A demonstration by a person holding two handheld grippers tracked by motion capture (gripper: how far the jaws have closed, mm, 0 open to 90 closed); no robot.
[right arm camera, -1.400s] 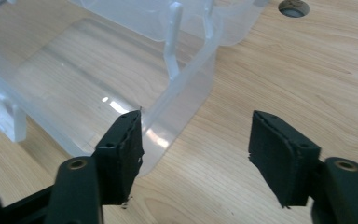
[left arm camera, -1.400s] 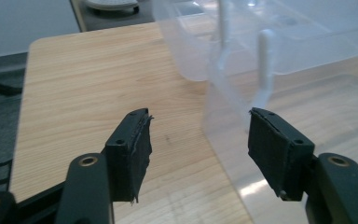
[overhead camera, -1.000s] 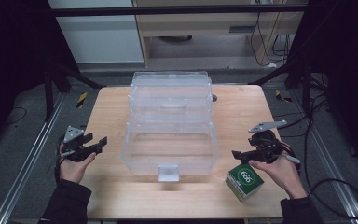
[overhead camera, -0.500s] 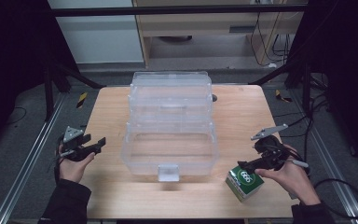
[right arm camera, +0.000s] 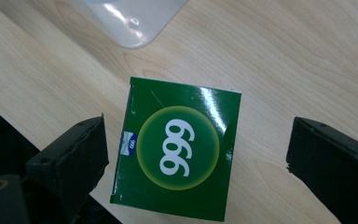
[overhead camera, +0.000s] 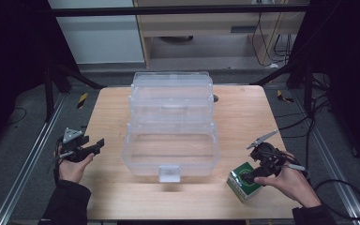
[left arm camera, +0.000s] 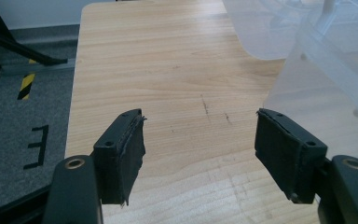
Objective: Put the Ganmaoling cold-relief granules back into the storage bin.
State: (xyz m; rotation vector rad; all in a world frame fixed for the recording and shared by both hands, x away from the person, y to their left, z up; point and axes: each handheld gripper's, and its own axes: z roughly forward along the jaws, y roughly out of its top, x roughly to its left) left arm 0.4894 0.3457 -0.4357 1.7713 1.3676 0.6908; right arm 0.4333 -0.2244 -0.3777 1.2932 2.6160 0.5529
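Observation:
A green carton (right arm camera: 182, 149) marked 999 lies flat on the wooden table (overhead camera: 243, 117) near its front right corner (overhead camera: 241, 185). My right gripper (right arm camera: 198, 133) hovers over it (overhead camera: 249, 177). Its jaws have just been opening and stand wide on either side of the carton, pads clear of it. A big clear plastic storage box (overhead camera: 171, 126) with its lid up sits in the middle of the table. My left gripper (overhead camera: 98, 143) rests open at the table's left edge; between its jaws (left arm camera: 198, 135) there is bare wood.
The clear box's wall (left arm camera: 326, 56) stands just right of the left gripper, and a corner of it (right arm camera: 130, 18) lies beyond the carton. The table's front edge runs close under the carton. Dark floor, rails and cables surround the table.
The right gripper has tipped down and toward the green carton and its jaws stand wider. The carton and the left hand have stayed put.

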